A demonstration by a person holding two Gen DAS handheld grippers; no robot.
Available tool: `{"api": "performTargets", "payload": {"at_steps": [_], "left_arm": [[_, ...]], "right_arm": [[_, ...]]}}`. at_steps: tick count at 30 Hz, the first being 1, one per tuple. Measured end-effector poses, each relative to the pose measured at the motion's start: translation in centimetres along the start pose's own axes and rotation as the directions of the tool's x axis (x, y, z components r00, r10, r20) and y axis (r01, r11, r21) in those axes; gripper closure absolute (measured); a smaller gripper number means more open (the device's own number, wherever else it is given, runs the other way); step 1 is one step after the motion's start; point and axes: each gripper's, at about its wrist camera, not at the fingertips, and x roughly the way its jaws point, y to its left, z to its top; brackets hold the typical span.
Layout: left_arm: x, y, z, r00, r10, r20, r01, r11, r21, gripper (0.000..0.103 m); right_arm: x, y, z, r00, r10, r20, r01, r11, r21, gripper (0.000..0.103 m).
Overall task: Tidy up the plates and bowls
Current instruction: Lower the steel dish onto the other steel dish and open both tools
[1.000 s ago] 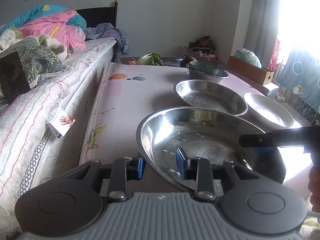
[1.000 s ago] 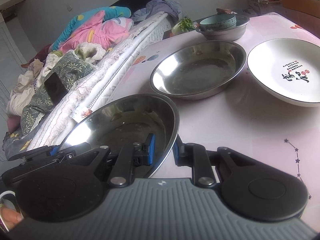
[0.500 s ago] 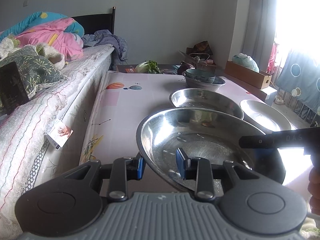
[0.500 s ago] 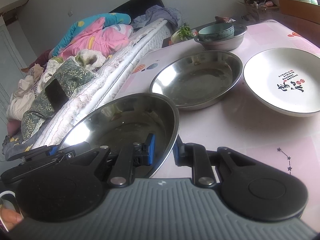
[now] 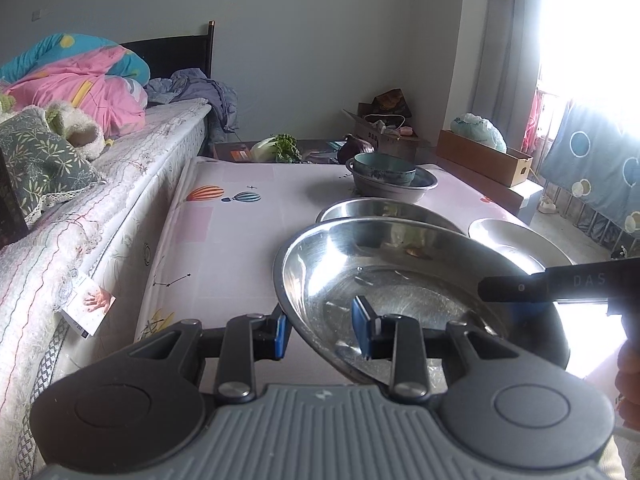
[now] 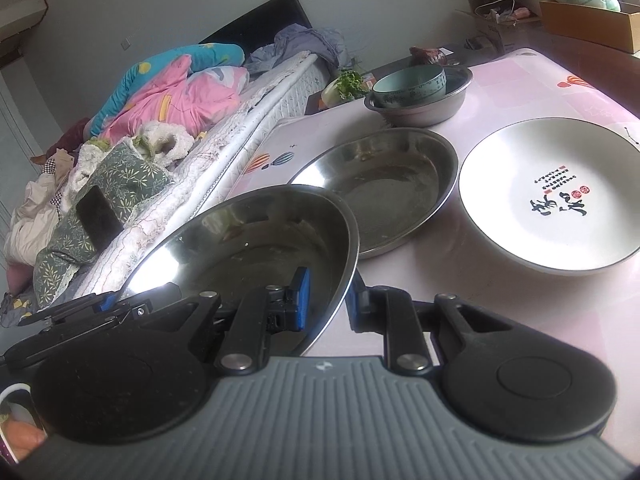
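Observation:
Both grippers hold one shallow steel plate (image 5: 404, 276) (image 6: 256, 240) above the pink table. My left gripper (image 5: 322, 330) is shut on its near left rim, one blue pad inside, one outside. On the opposite rim my right gripper (image 6: 326, 298) is shut the same way; its black arm (image 5: 560, 280) shows in the left wrist view. Just beyond lies a second steel plate (image 6: 384, 184) (image 5: 384, 210). A white plate with black lettering (image 6: 552, 196) (image 5: 520, 240) lies to its right. Farther back, a teal bowl (image 6: 412, 84) (image 5: 384, 164) sits inside a steel basin (image 6: 432, 108).
A bed with a pink and blue quilt (image 5: 76, 80) and a green pillow (image 6: 116, 176) runs along the table's left edge (image 5: 168, 240). Greens (image 5: 280, 148) and boxes (image 5: 480, 156) stand beyond the far end. A curtain (image 5: 592, 168) hangs at the right.
Both grippers rose slightly and went forward with the steel plate; its far rim now overlaps the second steel plate in the left wrist view. Grips are unchanged.

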Motion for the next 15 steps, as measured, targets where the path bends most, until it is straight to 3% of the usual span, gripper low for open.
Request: {"api": "performTargets", "payload": {"at_steps": [15], "left_arm": [[5.8,-1.4,4.0,0.999,-0.050,-0.005,0.050,0.999,0.013,0.070]], "right_arm": [[2.4,-3.4,4.4,0.998,-0.063,-0.008,0.063,0.997,0.053,0.085]]}}
